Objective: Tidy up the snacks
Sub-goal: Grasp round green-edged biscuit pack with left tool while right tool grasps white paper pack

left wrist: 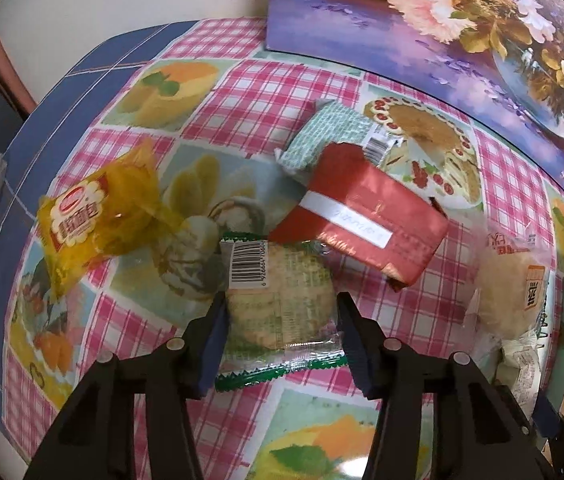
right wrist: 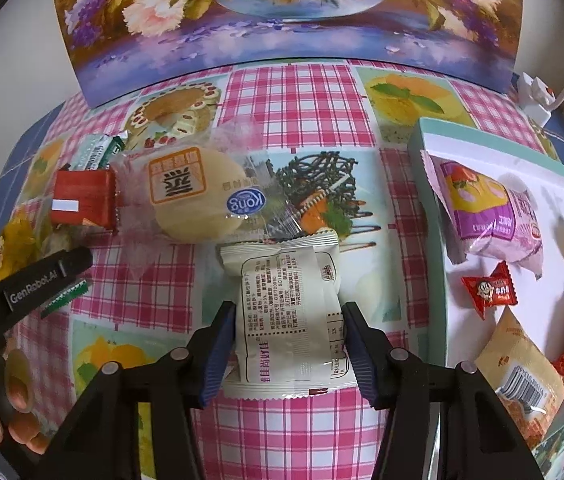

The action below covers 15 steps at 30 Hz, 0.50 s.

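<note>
Snacks lie scattered over a pink-checked tablecloth as I work both claws at once, and no earlier view is there to set this against. Nearest me, my right gripper brackets a cream packet lying back side up, the blue pads touching its two long edges; I read that as a grasp just taken, ready for the white tray just beside it on my right, where a purple packet, a small red candy and a tan pack with a barcode are already sorted. My left gripper is likewise clamped on a green-edged clear packet holding a round biscuit, barcode facing up. Beyond it a red box with a white label strip leans across a pale green wafer pack, and a yellow bread bag with a red scalloped logo lies to the left. Past the cream packet, a round pastry in clear wrap shows a blue "Kong" sticker, upside down. "GenRobot.AI" is printed on the left claw's arm. At the far edge a flower painting stands propped.
</note>
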{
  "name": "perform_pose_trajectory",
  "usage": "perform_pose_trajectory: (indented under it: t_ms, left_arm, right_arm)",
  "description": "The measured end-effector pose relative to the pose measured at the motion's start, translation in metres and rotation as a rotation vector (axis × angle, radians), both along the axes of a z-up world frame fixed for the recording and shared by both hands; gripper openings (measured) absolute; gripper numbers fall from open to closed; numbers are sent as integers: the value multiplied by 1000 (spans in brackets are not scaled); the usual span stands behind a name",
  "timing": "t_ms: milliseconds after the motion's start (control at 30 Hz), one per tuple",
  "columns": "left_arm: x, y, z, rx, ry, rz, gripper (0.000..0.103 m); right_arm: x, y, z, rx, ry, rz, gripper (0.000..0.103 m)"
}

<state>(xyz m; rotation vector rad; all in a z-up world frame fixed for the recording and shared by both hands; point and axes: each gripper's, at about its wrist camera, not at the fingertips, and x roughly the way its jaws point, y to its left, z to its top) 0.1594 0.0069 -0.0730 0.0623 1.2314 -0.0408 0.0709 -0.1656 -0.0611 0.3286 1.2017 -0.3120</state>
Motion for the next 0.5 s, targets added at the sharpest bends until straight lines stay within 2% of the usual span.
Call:
perform_pose_trajectory:
  t_ms: [500]
  left_arm:
    - [-18, 22, 13, 20, 27, 63, 52]
  right_arm:
    - [-26, -12, 23, 58, -32, -54, 56]
